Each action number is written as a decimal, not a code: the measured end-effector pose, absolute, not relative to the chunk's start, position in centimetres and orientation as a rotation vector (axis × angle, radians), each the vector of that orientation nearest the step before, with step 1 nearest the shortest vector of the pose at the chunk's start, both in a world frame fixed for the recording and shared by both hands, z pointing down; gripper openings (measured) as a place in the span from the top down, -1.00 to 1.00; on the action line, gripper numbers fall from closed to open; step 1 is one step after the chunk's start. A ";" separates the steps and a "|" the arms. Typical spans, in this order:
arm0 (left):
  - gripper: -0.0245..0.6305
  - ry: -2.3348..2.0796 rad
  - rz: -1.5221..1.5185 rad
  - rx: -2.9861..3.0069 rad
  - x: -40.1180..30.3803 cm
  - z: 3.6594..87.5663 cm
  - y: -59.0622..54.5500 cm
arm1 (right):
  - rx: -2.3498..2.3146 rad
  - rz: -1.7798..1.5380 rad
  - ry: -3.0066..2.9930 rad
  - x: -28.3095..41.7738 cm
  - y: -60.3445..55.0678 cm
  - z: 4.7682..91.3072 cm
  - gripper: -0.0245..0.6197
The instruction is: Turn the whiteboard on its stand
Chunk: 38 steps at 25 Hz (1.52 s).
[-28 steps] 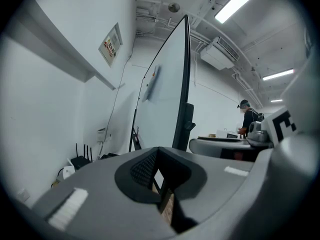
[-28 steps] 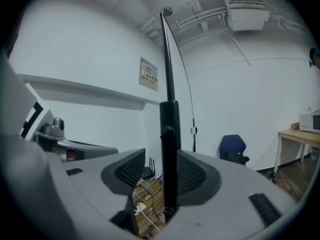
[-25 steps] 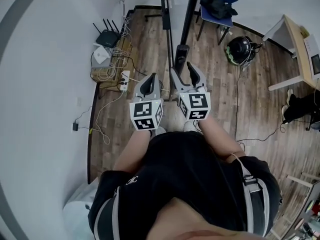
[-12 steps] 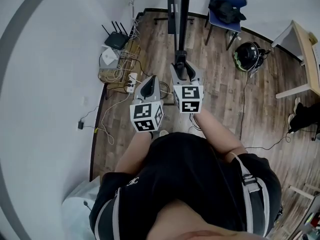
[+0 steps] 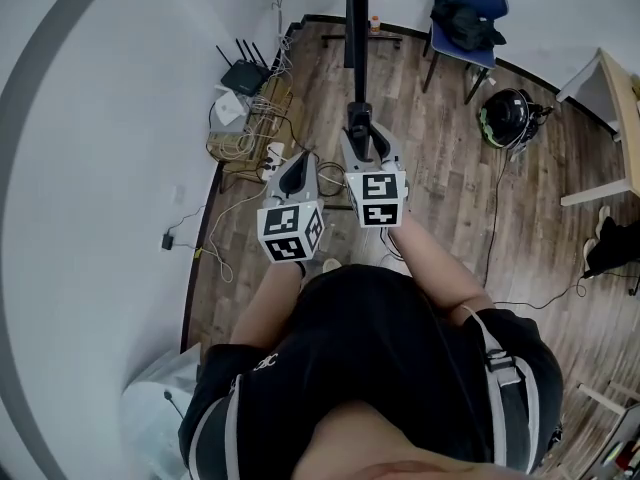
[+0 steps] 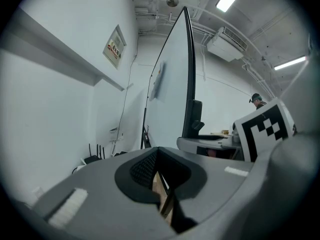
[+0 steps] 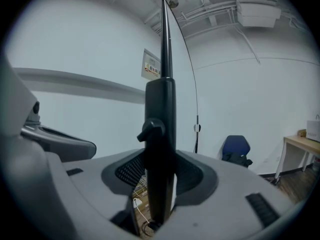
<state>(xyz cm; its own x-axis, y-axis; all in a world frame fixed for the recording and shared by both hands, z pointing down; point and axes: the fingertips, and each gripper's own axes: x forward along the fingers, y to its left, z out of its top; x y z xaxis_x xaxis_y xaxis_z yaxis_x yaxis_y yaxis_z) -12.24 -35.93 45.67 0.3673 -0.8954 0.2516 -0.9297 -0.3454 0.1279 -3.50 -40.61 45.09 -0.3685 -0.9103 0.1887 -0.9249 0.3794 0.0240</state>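
The whiteboard [image 5: 356,18] shows edge-on from above as a thin black line; in the left gripper view its white face [image 6: 170,84] rises steeply. A black side post [image 7: 160,134] with a locking knob carries the board's edge [image 7: 164,34]. My right gripper [image 5: 362,133] has this post between its jaws [image 7: 159,184]. The jaws are closing, and both pads look set against the post's sides. My left gripper [image 5: 298,163] hangs just left of it, apart from the board, its jaws [image 6: 159,179] shut with nothing between them.
A router [image 5: 243,76], a power strip [image 5: 270,153] and tangled cables lie on the wood floor by the white wall at left. A blue chair [image 5: 465,8], a helmet [image 5: 508,116] and a table corner [image 5: 625,88] stand at right. A person [image 6: 257,101] is far behind.
The right gripper's jaws, wide apart a second ago, have narrowed around the black post. The left gripper has stayed beside it.
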 end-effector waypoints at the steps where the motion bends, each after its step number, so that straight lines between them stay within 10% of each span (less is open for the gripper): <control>1: 0.90 -1.636 0.201 2.373 -12.3 45.8 -35.8 | 1.652 0.126 -2.465 -3.5 -40.6 45.1 0.35; 38: 0.90 -1.785 0.116 2.218 -15.9 47.0 -23.0 | 1.533 0.109 -2.484 -7.8 -31.6 45.2 0.37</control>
